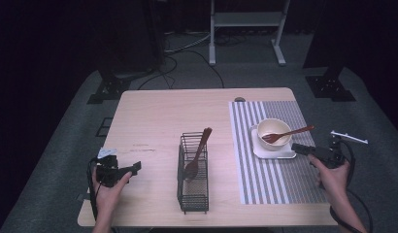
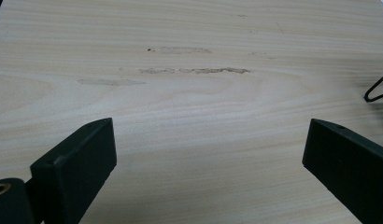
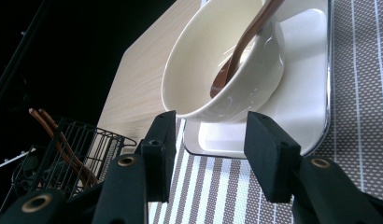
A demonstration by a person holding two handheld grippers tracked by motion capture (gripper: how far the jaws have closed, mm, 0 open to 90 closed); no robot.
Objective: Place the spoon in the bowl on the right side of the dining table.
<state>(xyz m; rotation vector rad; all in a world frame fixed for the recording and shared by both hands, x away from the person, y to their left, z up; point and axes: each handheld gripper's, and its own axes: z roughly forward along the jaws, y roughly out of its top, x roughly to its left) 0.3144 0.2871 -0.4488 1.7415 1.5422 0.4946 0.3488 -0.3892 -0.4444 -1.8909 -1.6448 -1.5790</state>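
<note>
At the lower right of the high view, the right tongs (image 1: 300, 148) point left toward a cream bowl (image 1: 273, 132) that sits on a white square plate (image 1: 289, 153). A wooden fork (image 1: 287, 134) lies in the bowl, head down inside and handle slanting out over the rim toward the right. In the right gripper view the right tongs (image 3: 208, 154) stand partly open with nothing between them; the bowl (image 3: 217, 60) and the plate (image 3: 301, 88) are just beyond the tips, apart from them. The plate rests on a striped placemat (image 1: 279, 182) covering the right part of the desk (image 1: 153, 116).

In the middle of the high view stands a black wire basket (image 1: 193, 174) holding a wooden spoon (image 1: 197, 155) that leans up and to the right; the basket (image 3: 63, 154) also appears at the lower left of the right gripper view.

At the lower left of the high view, the left tongs (image 1: 134, 168) hover over bare desk, well apart from the basket. In the left gripper view the left tongs (image 2: 208, 158) gape wide, empty, over the wood grain of the desk (image 2: 194, 93).
</note>
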